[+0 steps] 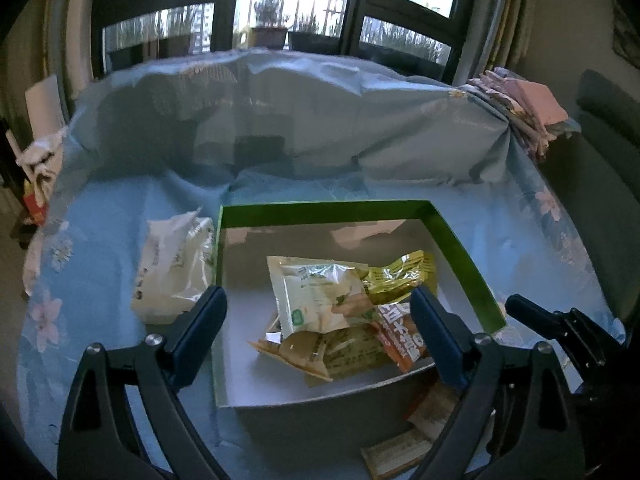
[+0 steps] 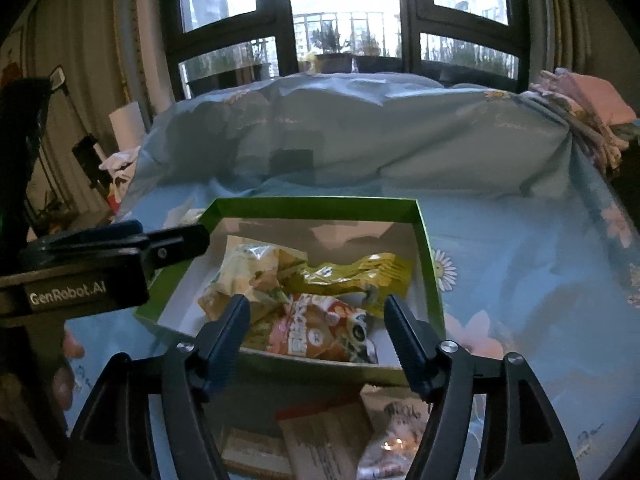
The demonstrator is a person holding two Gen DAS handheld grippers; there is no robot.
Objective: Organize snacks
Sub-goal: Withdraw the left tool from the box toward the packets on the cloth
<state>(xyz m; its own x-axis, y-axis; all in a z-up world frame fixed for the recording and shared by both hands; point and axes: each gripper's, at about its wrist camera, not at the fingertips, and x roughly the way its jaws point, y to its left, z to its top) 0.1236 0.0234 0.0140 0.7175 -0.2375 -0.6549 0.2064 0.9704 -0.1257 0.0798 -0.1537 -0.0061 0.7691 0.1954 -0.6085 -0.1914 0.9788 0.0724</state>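
From the left wrist cam, the shallow green-rimmed cardboard box with a white floor (image 1: 460, 240) is seen lying on the light-blue floral bedsheet (image 1: 100, 248), and everything else is placed relative to it. Inside the box, toward its near-right part, a heap of snack packs is seen: a pale cream-and-green plastic snack pouch (image 1: 316, 296) on top, a crinkled yellow foil snack packet (image 1: 400, 276) just behind and right of it, an orange printed snack packet (image 1: 400, 336) at the near-right wall, and flat tan wrappers underneath. Just outside the box's left wall, touching or nearly so, a white translucent plastic snack bag (image 1: 176, 268) is seen on the sheet. In front of the box's near wall, brown paper-wrapped snack bars (image 1: 400, 452) are seen. The left gripper (image 1: 318, 334) is held over the box w/ fingers wide apart, nothing between them; the right gripper (image 1: 560, 324) is glimpsed beyond the box's near-right corner. From the right wrist cam, the same box (image 2: 430, 276) is seen w/ the cream pouch (image 2: 248, 276), yellow packet (image 2: 356, 276) and orange packet (image 2: 316, 332) piled inside. The right gripper (image 2: 318, 336) is held above the box's near wall, fingers spread, gripping nothing. The left gripper (image 2: 120, 248) is seen side-on at the box's left wall; its opening can't be judged here. In front of the near wall, the brown bars (image 2: 320, 436) and a white-and-red printed snack pouch (image 2: 396, 436) are seen.
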